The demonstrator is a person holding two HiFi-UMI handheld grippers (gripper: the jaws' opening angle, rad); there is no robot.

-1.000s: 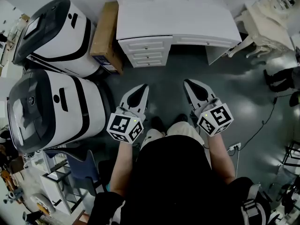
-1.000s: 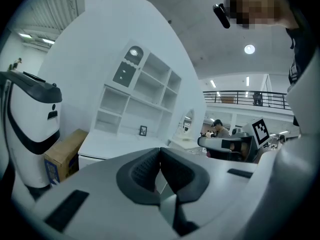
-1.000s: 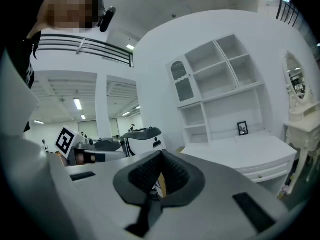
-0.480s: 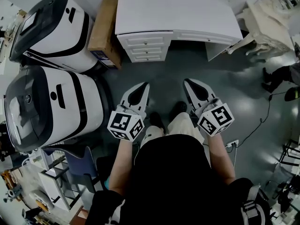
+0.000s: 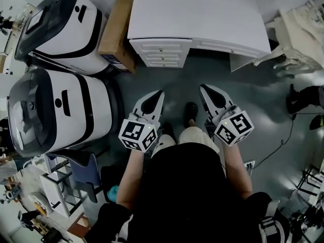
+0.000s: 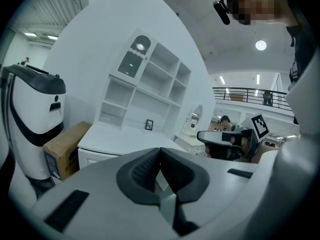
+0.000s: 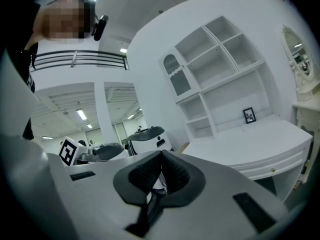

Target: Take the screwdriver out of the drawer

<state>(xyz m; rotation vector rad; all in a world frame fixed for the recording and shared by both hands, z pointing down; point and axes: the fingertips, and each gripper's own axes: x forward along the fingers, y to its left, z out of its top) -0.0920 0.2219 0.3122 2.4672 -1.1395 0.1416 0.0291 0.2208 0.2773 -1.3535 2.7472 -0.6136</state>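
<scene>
Both forearms (image 5: 132,176) reach forward side by side, nearly level. The left tool (image 5: 157,94) and right tool (image 5: 204,88) are pressed shut, holding nothing. Well beyond their tips stands the desk (image 5: 202,19), its drawers (image 5: 162,53) closed. The screwdriver is out of sight.
</scene>
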